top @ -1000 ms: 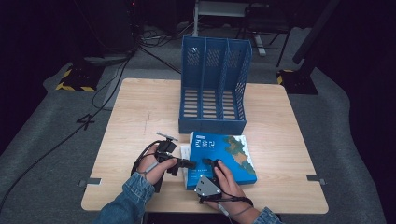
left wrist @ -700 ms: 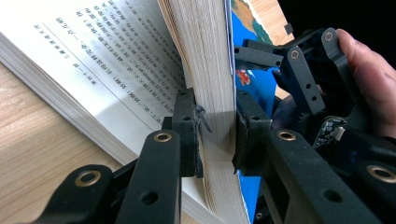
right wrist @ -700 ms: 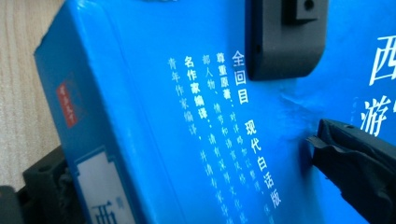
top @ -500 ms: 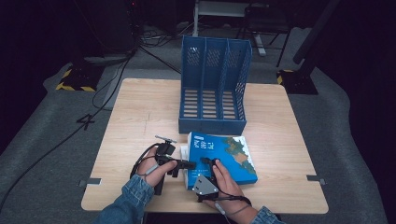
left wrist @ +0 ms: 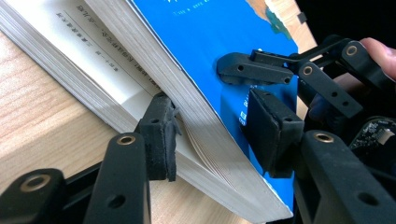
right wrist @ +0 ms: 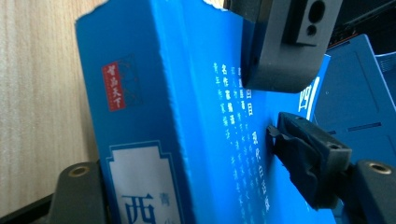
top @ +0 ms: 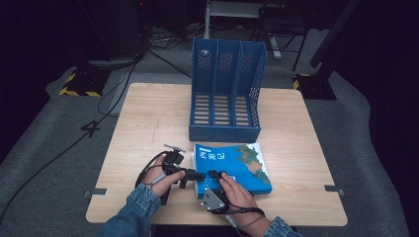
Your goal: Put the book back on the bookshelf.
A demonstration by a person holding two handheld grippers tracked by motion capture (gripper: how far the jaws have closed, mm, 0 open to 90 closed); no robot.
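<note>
At the left, a person's left hand [top: 155,175] brings the left tongs [top: 197,175] level against the left short end of a thick blue book [top: 237,165] lying flat on the desk [top: 148,118]. In the left gripper view its jaws have just been opening and stand apart. One pad [left wrist: 161,135] is wedged among the pages under the upper block, and the other hangs over the cover without seeming to press on it.

Just to the right, the right hand [top: 237,192] holds the right tongs [top: 213,174] at the near long edge, close to the same corner. Their jaws have just been closing and look clamped across the spine: one pad tip sits on the cover, while the other jaw is tucked out of sight beneath the book.

The book's long axis runs rightward from both tongs, so nearly all its weight lies to their right. Both hands are at the same corner, the right with the firmer hold.

Beyond the book, straight ahead of the tongs, an upright blue file rack [top: 225,98] stands with its three slots open toward the person. Any lift would probably swing the book's far end up and forward toward those slots, and a corner grip may let it sag.
</note>
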